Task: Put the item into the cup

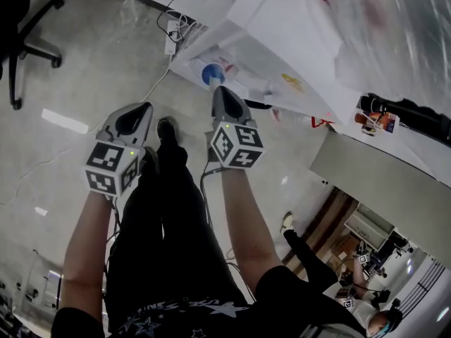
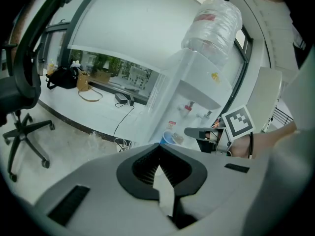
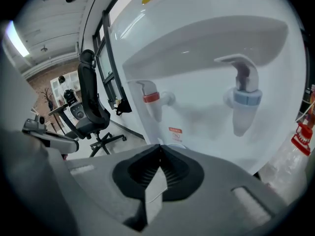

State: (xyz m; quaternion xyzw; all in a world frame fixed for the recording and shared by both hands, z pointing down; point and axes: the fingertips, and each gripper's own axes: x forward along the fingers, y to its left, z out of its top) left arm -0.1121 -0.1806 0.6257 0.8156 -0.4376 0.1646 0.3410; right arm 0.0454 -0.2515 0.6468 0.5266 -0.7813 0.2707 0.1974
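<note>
A blue cup [image 1: 211,74] stands in the alcove of a white water dispenser [image 1: 282,55] under its taps; the left gripper view shows this cup [image 2: 169,138] too. My right gripper [image 1: 223,91] is held just in front of the cup, jaws shut with nothing between them [image 3: 159,147]. It faces the red tap [image 3: 151,98] and the blue tap [image 3: 244,98]. My left gripper [image 1: 143,109] hangs further left over the floor, also shut and empty [image 2: 158,147]. No loose item shows in any view.
A black office chair [image 1: 28,27] stands at the far left on the grey floor. A power strip [image 1: 173,37] with cables lies by the dispenser's base. My own legs and shoes [image 1: 166,129] are below the grippers. A large water bottle [image 2: 212,23] tops the dispenser.
</note>
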